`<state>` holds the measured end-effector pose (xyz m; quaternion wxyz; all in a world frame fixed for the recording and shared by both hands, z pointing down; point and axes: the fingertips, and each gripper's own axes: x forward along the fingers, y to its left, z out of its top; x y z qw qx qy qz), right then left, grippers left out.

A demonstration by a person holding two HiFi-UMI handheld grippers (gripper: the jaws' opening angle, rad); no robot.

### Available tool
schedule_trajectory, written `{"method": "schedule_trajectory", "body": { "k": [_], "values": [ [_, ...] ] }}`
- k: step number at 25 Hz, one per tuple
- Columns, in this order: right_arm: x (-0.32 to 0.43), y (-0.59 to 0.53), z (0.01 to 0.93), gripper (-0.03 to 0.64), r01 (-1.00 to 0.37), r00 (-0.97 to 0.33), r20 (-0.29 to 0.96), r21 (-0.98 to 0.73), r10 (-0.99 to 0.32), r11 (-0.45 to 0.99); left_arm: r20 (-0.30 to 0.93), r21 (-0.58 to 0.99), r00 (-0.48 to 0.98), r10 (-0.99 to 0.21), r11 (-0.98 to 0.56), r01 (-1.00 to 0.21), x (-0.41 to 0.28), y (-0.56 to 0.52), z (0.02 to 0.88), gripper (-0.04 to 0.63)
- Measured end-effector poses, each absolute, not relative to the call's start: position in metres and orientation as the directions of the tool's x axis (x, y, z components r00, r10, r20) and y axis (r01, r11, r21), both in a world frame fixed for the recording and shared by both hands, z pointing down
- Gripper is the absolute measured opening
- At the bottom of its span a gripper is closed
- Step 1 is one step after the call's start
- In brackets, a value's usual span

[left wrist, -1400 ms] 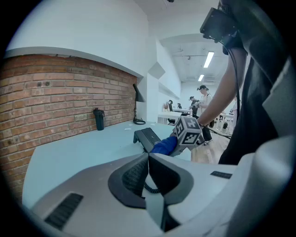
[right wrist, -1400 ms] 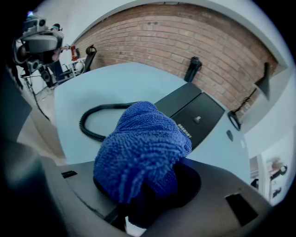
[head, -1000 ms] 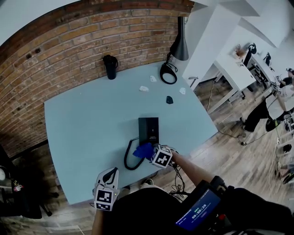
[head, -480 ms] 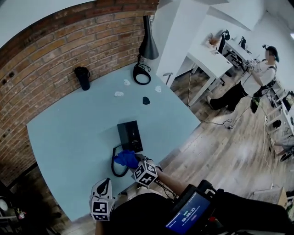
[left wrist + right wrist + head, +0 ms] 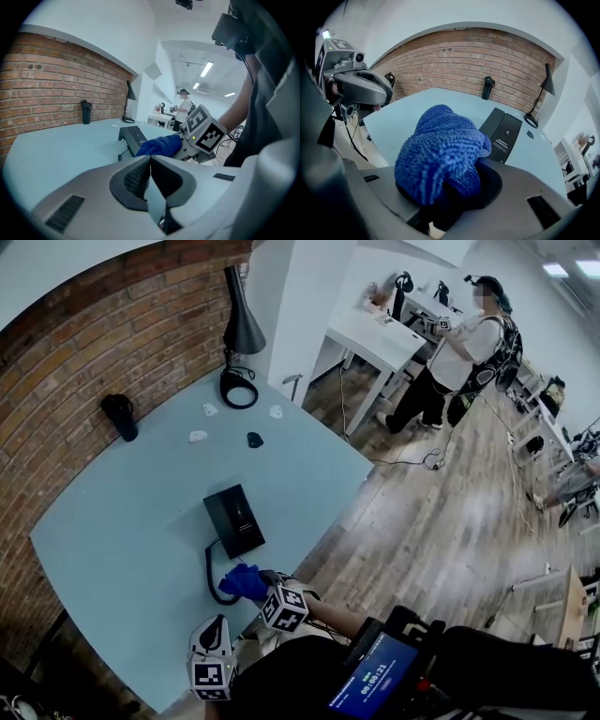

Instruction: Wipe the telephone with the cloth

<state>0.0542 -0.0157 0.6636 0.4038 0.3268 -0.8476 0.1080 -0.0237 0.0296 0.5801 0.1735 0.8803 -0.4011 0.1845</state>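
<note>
The black telephone (image 5: 234,519) lies flat on the pale blue table (image 5: 112,521), its cord looping toward the front edge. My right gripper (image 5: 259,588) is shut on a bunched blue cloth (image 5: 243,581), just short of the telephone's near end, over the cord loop. In the right gripper view the cloth (image 5: 443,150) fills the jaws, with the telephone (image 5: 502,132) beyond it. My left gripper (image 5: 214,649) hovers at the table's front edge, shut and holding nothing; in its own view the pads (image 5: 140,176) meet, and the cloth (image 5: 159,144) and telephone (image 5: 135,137) lie ahead.
A black bottle (image 5: 119,415) stands at the back by the brick wall. A black desk lamp (image 5: 240,334) stands at the far corner, with small white scraps (image 5: 198,436) and a small black object (image 5: 254,439) nearby. A person (image 5: 459,343) stands at a white desk beyond.
The head view has swung right, so the table sits further left in frame. The right gripper with the cloth has drawn slightly back from the telephone's near end. The left gripper stays at the table edge.
</note>
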Motion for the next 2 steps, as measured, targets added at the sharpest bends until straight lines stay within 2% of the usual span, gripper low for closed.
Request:
{"method": "schedule_trajectory", "body": {
  "k": [2],
  "values": [
    [0.0503,-0.0082,0.6663,0.172,-0.632,-0.453,0.765,0.087,-0.458,0.77,0.467,0.165,0.611,-0.639,-0.616,-0.77,-0.0269,0.0335,0.5809,0.023]
  ]
}}
